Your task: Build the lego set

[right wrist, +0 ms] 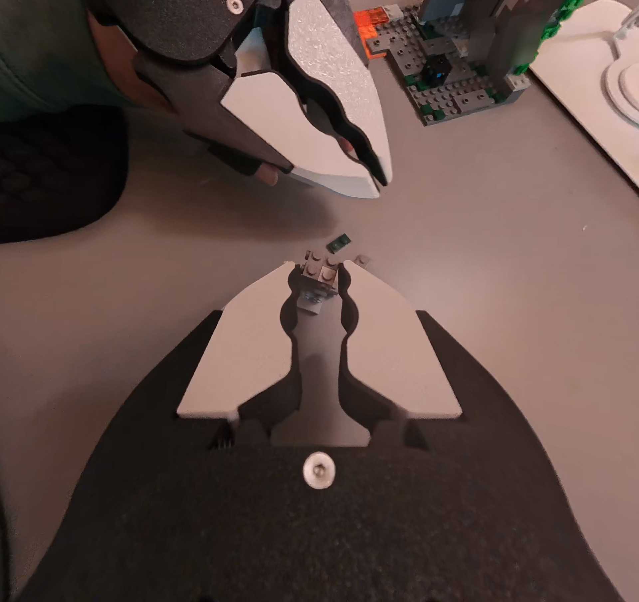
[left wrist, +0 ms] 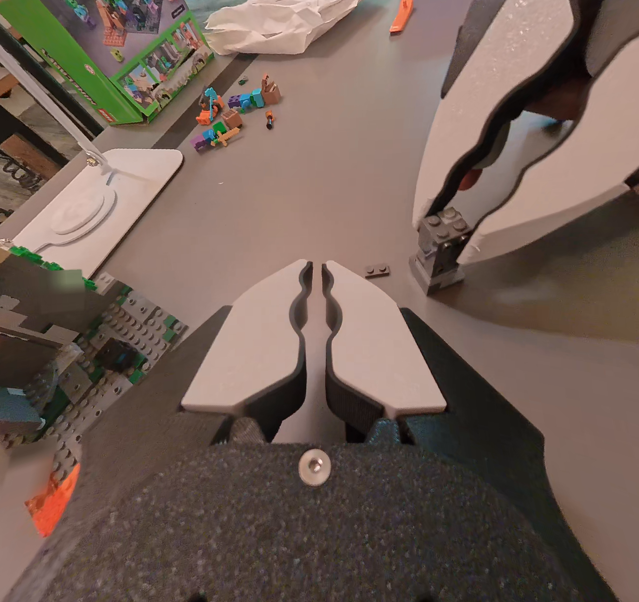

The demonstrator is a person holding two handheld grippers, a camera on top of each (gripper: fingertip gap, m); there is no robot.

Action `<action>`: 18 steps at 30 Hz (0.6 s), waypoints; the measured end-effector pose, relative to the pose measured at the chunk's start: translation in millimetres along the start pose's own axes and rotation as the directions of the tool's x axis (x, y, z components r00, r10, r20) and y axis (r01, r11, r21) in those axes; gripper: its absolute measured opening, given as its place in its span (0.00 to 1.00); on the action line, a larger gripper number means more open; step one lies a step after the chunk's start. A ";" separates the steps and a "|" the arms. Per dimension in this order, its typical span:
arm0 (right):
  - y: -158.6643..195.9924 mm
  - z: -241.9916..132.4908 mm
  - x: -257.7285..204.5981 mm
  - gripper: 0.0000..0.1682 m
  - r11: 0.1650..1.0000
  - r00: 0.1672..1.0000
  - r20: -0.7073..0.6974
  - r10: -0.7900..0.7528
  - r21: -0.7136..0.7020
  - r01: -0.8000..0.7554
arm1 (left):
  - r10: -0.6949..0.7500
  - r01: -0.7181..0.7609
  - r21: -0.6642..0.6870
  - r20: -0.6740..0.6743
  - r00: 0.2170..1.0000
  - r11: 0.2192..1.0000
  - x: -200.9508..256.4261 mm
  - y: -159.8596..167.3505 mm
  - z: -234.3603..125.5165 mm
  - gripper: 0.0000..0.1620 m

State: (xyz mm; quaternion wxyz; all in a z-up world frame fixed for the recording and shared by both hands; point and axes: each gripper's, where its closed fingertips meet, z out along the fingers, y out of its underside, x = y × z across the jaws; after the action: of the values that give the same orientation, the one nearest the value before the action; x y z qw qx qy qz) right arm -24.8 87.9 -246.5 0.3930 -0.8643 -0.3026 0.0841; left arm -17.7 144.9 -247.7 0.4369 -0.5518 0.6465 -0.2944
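Two grippers work over a grey table (left wrist: 311, 177) strewn with lego. From my left wrist view, my left gripper (left wrist: 317, 267) hovers just above the tabletop, its pale fingers nearly together with only a thin slit between the tips and nothing held. Just beyond its tip on the right lies a small dark plate (left wrist: 377, 270), flat on the table. Farther right, my right gripper (left wrist: 446, 220) comes down at a steep angle, clamped on the studded top of a small grey brick assembly (left wrist: 437, 257) that stands on the table. At the left edge rises the partly built model (left wrist: 79, 336) on its grey studded base, beside a white lamp base (left wrist: 103, 191). Farther back lie a scatter of coloured minifigures and pieces (left wrist: 235, 111), the green set box (left wrist: 103, 42), crumpled white paper (left wrist: 294, 18) and an orange separator tool (left wrist: 402, 14). From my right wrist view, my right gripper (right wrist: 318, 269) pinches the small grey brick assembly (right wrist: 320, 276) between its fingertips. The small dark plate (right wrist: 340, 242) sits just past it. My left gripper (right wrist: 378, 179) points down at the table ahead, tips almost touching, with fingers of the person's gloved hand (right wrist: 256, 170) behind it. The partly built model (right wrist: 460, 77) stands at upper right next to the white lamp base (right wrist: 587, 77).
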 end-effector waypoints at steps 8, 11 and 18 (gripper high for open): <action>-2.5 -0.7 3.6 0.17 0.998 0.999 0.018 0.032 0.046 -0.033 | -0.040 0.026 -0.131 -0.112 0.993 0.991 17.9 16.7 2.9 0.10; -9.4 -9.8 7.4 0.21 0.993 0.997 0.051 0.049 0.102 -0.054 | -0.068 0.041 -0.173 -0.156 0.985 0.984 24.1 21.1 1.7 0.14; -12.0 -22.3 27.4 0.20 0.976 0.994 0.063 0.086 0.197 -0.097 | -0.076 0.025 -0.230 -0.214 0.974 0.973 34.2 30.8 6.4 0.17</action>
State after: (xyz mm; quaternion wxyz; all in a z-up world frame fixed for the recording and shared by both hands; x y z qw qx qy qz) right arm 0.3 96.2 -220.1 0.4650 -0.8310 -0.2630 0.1553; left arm -26.4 119.1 -285.4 0.2890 -0.5778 0.7061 -0.2899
